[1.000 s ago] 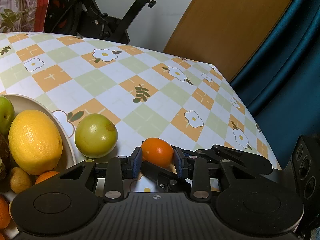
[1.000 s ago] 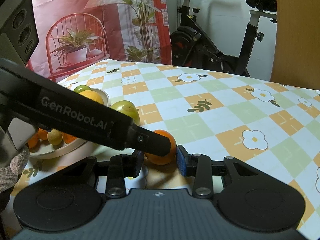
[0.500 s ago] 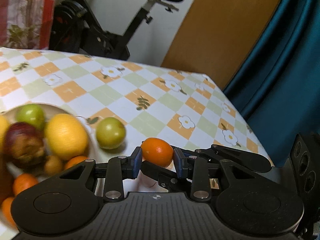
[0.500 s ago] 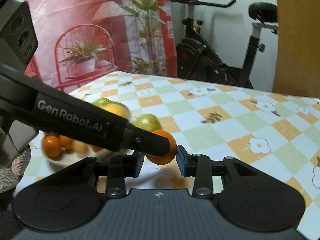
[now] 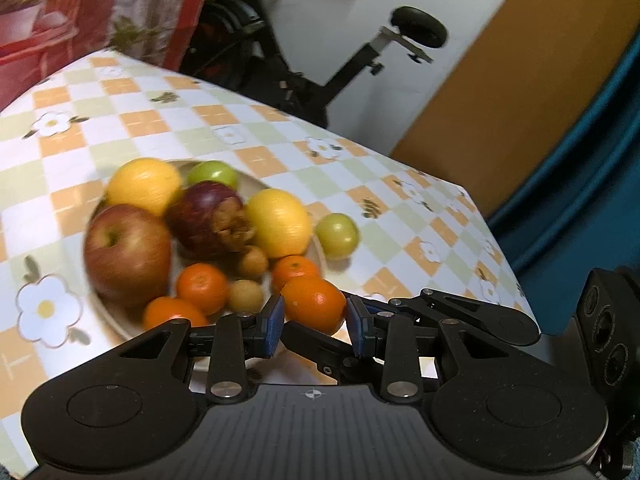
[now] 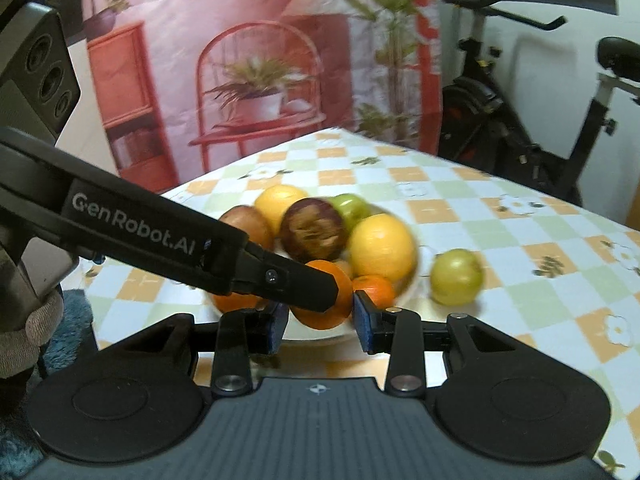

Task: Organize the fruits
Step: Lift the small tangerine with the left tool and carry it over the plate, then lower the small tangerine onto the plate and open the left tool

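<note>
Left claw [image 5: 315, 322] pinches a small round orange mandarin [image 5: 314, 309] between its blue pads, held above the near rim of the cream plate [image 6: 404, 292] piled with fruit. White lettering "GenRobot.AI" runs along that claw's black arm in the right wrist view. Right claw [image 6: 320, 326] stands parted just below and around the same mandarin; contact is unclear. A green round fruit [image 5: 337, 235] sits on the checkered bench [image 5: 256, 152], just beside the plate.

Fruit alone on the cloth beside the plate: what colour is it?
Yellow-green fruit, off the plate; clearest in the right wrist view.
</note>
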Tool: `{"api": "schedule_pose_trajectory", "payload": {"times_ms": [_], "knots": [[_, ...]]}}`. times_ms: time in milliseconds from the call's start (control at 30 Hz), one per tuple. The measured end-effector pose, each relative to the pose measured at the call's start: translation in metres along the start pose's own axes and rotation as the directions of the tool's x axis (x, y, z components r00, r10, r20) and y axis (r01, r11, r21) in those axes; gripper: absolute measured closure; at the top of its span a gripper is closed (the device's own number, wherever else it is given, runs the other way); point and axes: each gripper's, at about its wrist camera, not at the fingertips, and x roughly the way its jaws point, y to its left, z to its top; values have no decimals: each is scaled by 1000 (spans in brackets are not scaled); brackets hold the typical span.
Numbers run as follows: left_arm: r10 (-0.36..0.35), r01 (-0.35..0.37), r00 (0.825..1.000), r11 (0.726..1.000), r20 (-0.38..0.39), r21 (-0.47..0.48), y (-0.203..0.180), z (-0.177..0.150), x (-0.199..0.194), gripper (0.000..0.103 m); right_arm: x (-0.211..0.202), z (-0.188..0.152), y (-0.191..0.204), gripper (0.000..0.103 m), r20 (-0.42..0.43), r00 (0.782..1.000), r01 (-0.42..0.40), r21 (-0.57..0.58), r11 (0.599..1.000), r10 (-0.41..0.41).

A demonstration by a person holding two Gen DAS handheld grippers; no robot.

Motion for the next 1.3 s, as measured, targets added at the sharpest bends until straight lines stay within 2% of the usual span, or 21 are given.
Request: {"api": "schedule_pose_trajectory", "payload": {"times_ms": [367,700,967,1300], "knots": [[50,-50,999,998,-13,-45,19,-4,1,68,29,5,9,65,-77,996,-46,-25,999,44],[75,-75,997,995,-18,-58,26,-7,7,68,42,0,13,64,-99,994,-51,-30,998,48],[85,-85,996,996,15,-41,22,-5,3,66,37,-1,12,64,-75,997,-36,-41,998,33],[97,-100,992,994,79,33,6,2,-5,64,13,2,-3,64,10,1000,3,-20,1000,-3]]}}
